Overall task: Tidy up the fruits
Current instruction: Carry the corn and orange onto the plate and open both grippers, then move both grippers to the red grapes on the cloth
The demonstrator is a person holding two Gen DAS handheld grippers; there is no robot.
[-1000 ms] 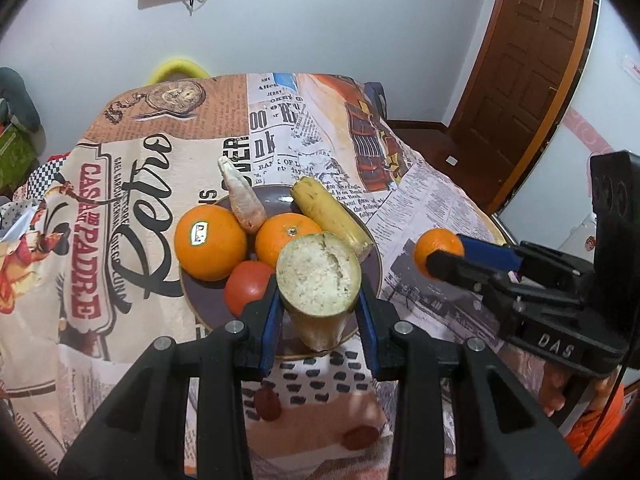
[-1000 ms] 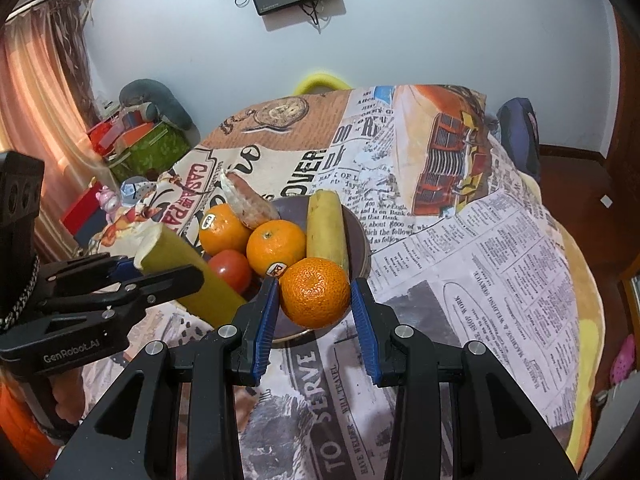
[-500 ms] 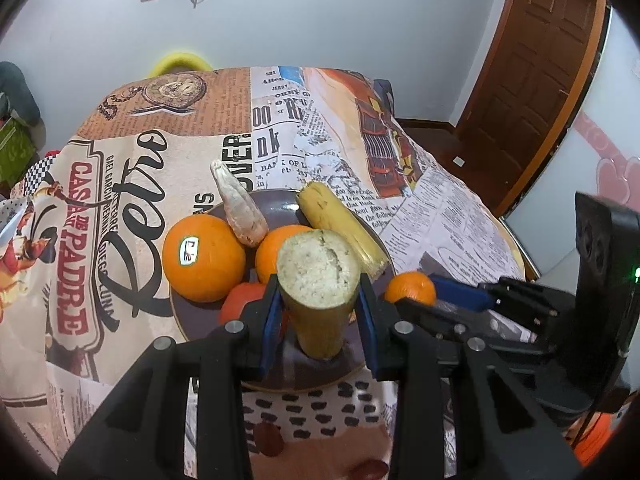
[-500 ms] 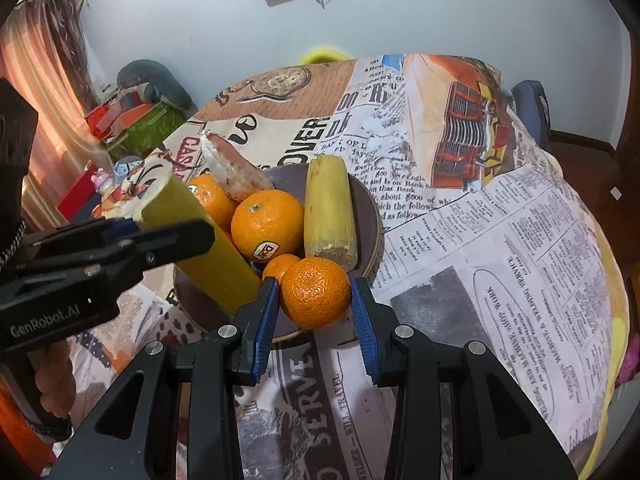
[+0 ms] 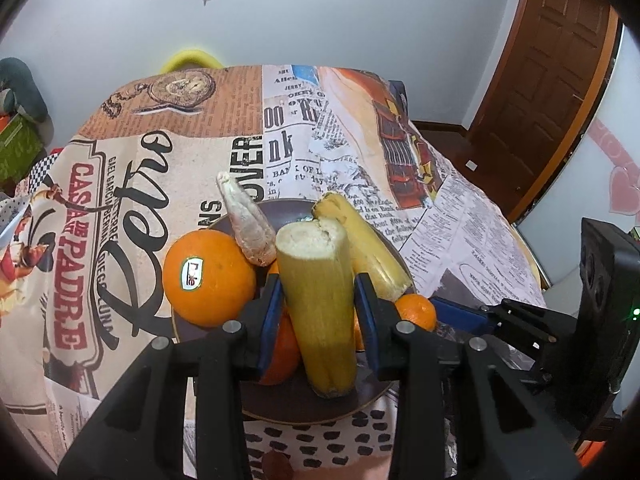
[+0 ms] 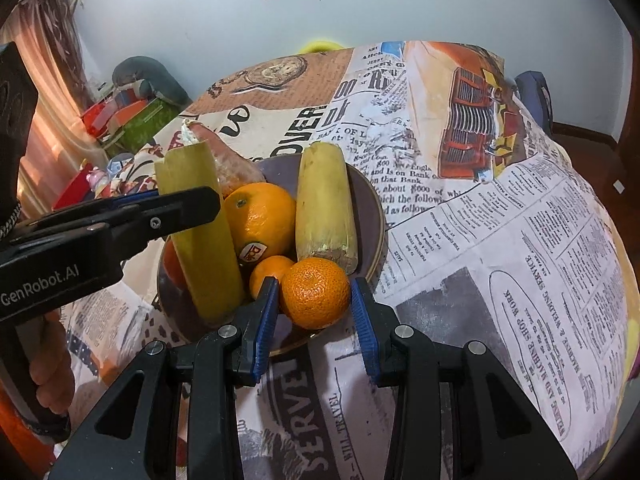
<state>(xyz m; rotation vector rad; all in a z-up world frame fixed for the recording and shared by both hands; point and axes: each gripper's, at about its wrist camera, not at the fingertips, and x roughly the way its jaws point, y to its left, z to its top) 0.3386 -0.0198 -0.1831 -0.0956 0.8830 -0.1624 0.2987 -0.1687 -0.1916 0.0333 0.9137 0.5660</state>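
My left gripper [image 5: 318, 304] is shut on a cut yellow-green banana piece [image 5: 316, 280]. The piece stands tilted, with its lower end down on the dark brown plate [image 5: 288, 404]. My right gripper [image 6: 314, 304] is shut on a small mandarin [image 6: 315, 293], held at the plate's near rim [image 6: 370, 208]. On the plate lie a stickered orange [image 6: 260, 216], a second banana piece [image 6: 326, 208], another small mandarin [image 6: 270, 276], a red tomato [image 6: 172, 264] and a pale tapered root [image 5: 248, 224]. A larger stickered orange [image 5: 208, 278] sits at the plate's left edge.
The plate stands on a table under a newspaper-print cloth [image 6: 500, 240]. A person's hand [image 6: 52, 376] grips the left tool. A wooden door [image 5: 552, 80] is at the right, a yellow chair back [image 5: 188, 60] behind the table and clutter [image 6: 128, 116] at the left.
Both grippers have come down and closer to the plate. The banana piece's lower end now rests on the plate, and the mandarin has moved from beside the plate to its rim.
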